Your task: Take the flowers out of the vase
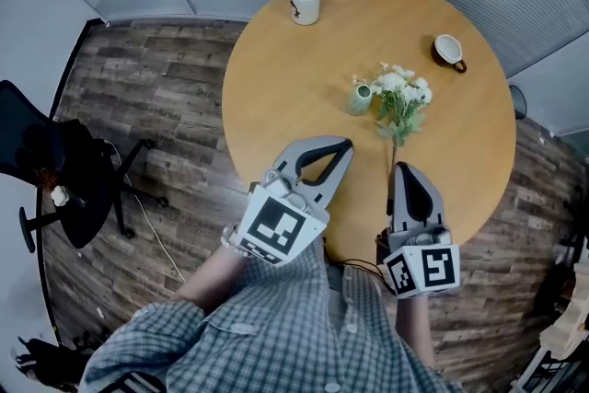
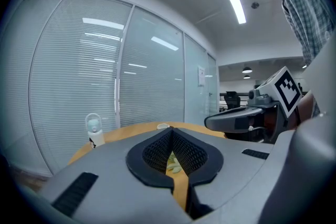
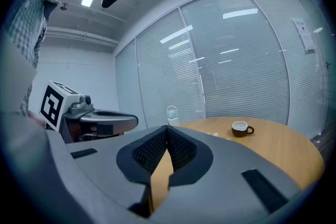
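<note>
**Fig. — Both grippers held at the near edge of the bench, no grasp made.**
I hold the left gripper and right gripper with jaws fully closed and empty. The flowers sit mid-bench, touching the right side of the small vase, one stem trailing toward me; I cannot tell whether any stem is inside the vase. Risks, as I judge them: closed jaws would shove the bunch, an unbraced pull could topple the light vase, and a hard pinch could crush thin stems.

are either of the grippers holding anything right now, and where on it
Nothing is held. The left gripper and the right gripper are both shut and empty; the flowers are ahead of them.
</note>
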